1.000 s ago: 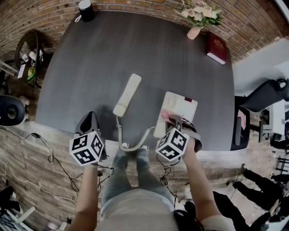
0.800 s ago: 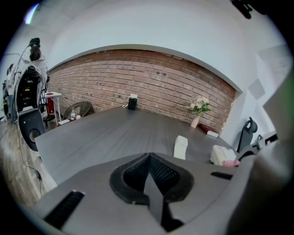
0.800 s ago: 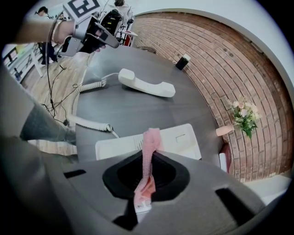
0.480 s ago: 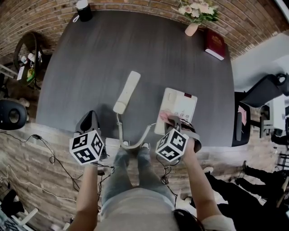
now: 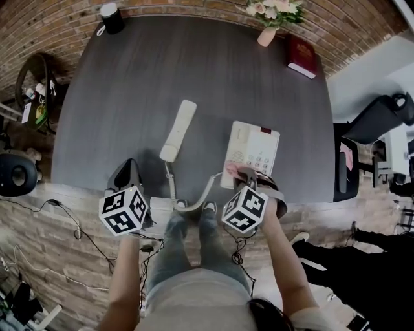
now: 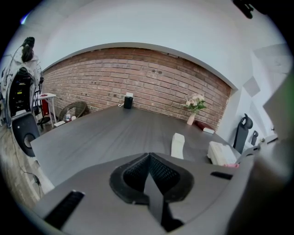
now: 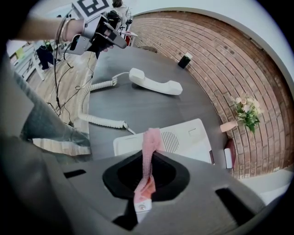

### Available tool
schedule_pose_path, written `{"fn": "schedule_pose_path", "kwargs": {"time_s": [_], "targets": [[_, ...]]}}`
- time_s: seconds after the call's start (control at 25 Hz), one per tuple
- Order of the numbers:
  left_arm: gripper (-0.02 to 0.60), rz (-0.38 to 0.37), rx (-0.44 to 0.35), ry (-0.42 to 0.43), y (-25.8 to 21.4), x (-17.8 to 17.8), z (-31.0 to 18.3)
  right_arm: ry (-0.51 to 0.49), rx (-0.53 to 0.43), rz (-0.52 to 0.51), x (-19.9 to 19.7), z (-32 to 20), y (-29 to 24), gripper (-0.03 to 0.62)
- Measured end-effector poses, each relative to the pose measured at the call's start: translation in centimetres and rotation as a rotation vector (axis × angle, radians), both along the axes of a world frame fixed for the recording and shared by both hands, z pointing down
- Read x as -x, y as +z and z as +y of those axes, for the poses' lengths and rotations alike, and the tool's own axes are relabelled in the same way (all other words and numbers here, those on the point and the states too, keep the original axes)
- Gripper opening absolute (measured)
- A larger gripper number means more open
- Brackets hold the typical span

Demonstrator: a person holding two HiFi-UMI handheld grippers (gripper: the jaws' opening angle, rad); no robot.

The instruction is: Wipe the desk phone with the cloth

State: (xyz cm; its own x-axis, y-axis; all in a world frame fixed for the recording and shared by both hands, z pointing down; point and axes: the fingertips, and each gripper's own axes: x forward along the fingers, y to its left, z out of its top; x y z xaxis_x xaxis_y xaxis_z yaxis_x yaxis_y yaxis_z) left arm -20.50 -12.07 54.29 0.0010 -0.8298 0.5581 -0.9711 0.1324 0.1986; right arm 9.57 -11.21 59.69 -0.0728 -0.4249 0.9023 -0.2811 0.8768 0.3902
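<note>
The white desk phone base (image 5: pixel 253 152) (image 7: pixel 172 138) (image 6: pixel 221 153) lies on the dark table near its front edge. Its handset (image 5: pixel 178 130) (image 7: pixel 155 82) (image 6: pixel 178 144) lies off the cradle to the left, joined by a coiled cord (image 5: pixel 197 196) (image 7: pixel 98 120). My right gripper (image 5: pixel 244 176) (image 7: pixel 148 170) is shut on a pink cloth (image 7: pixel 149 151) (image 5: pixel 234 169), whose free end rests at the phone's near edge. My left gripper (image 5: pixel 129 176) (image 6: pixel 148 176) is shut and holds nothing, at the table's front edge left of the handset.
A flower vase (image 5: pixel 266 35) (image 7: pixel 228 125) (image 6: pixel 190 119), a red book (image 5: pixel 302 55) and a dark cup (image 5: pixel 112 17) (image 6: pixel 128 101) stand along the table's (image 5: pixel 213 77) far edge by the brick wall. A black chair (image 5: pixel 378 119) stands at the right. Cables trail on the floor.
The head view has shifted slightly. My right gripper with the cloth has stayed at the phone's near left corner; the left gripper has not moved.
</note>
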Motion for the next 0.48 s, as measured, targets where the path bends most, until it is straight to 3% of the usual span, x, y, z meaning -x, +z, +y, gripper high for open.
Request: {"fn": "schedule_pose_path", "kwargs": {"time_s": [0.48], "targets": [[0.005,0.006,0.009,0.067,0.8,-1.7,-1.2,0.010,0.026,-0.020,0.2,2.2,0.8,0.023]]}}
